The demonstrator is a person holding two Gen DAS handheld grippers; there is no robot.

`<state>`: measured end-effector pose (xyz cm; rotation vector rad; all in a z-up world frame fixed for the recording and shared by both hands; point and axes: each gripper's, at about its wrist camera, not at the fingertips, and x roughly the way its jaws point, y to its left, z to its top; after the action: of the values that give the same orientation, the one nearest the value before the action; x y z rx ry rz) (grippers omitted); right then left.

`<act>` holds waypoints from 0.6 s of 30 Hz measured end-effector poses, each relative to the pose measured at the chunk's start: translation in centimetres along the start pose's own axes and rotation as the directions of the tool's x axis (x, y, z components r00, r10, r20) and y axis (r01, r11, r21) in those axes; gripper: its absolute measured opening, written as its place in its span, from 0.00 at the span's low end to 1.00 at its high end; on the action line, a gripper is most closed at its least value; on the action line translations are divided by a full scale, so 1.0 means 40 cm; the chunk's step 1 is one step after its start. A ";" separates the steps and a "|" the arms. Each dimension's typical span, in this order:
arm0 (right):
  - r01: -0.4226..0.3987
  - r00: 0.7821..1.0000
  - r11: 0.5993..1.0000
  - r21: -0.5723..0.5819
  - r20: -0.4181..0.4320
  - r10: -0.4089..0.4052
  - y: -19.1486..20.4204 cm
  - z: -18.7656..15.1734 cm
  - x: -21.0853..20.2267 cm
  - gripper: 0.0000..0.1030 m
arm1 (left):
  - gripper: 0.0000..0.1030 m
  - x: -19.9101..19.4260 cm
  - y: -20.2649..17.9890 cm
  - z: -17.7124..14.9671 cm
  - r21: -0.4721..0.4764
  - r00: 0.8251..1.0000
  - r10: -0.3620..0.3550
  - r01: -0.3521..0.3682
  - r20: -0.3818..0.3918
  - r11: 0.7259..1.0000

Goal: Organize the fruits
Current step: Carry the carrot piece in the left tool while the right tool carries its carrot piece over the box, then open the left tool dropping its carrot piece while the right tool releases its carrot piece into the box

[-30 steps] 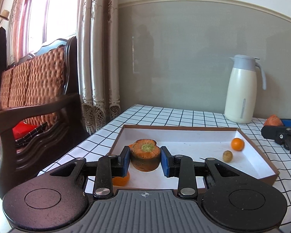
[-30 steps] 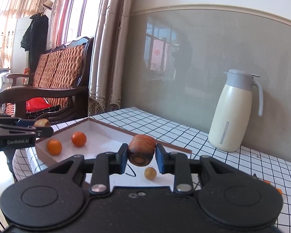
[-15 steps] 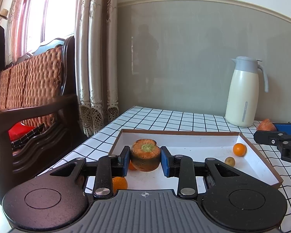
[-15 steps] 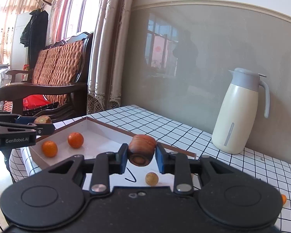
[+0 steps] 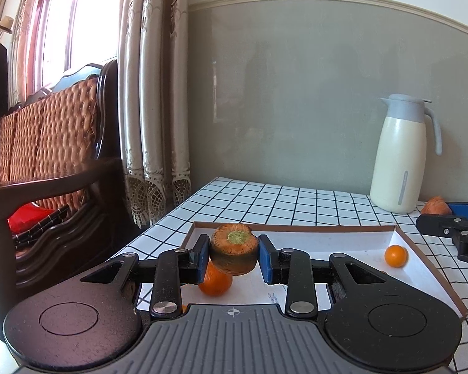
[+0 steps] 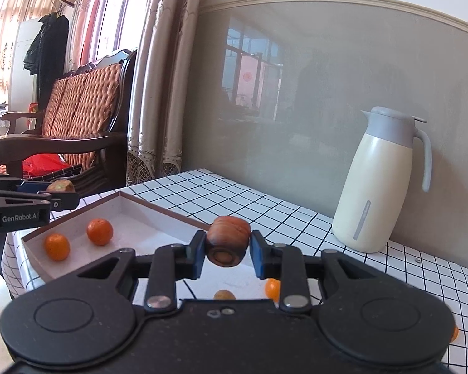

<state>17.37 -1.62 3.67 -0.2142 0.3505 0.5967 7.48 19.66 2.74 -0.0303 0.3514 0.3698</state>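
Note:
My left gripper (image 5: 233, 257) is shut on a carrot chunk (image 5: 234, 247) with a green core, held above the near left part of the white tray (image 5: 327, 240). A small orange (image 5: 214, 279) lies under it and another (image 5: 396, 256) at the tray's right. My right gripper (image 6: 225, 251) is shut on a second carrot chunk (image 6: 228, 240), above the tray's right side. In the right wrist view two oranges (image 6: 99, 231) (image 6: 56, 246) lie in the tray (image 6: 137, 227), with more small fruits (image 6: 224, 295) under the gripper. Each gripper shows in the other's view (image 5: 452, 227) (image 6: 21, 205).
A cream thermos jug (image 5: 402, 152) stands at the back of the checked table (image 5: 280, 199) by the wall. A wooden chair (image 5: 46, 162) and curtains (image 5: 153, 93) are off the table's left edge. One small orange (image 6: 454, 333) lies on the cloth at the far right.
Both grippers moved closer over the tray while still holding their carrot chunks. The view of the tray has shifted lower and nearer in both cameras.

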 end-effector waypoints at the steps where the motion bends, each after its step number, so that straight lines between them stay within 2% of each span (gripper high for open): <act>1: 0.000 1.000 1.000 0.005 -0.006 0.001 -0.004 0.001 0.008 0.21 | 0.32 0.008 0.004 0.003 -0.001 1.000 -0.001 0.001 -0.003 1.000; 18: -0.008 0.996 0.999 0.044 -0.093 0.012 -0.056 0.009 0.131 0.21 | 0.32 0.155 -0.005 0.033 0.006 0.997 -0.007 0.007 -0.076 1.000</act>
<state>22.81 -0.64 2.22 -0.1984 0.4545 0.5899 13.40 21.77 1.85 -0.0398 0.4272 0.3612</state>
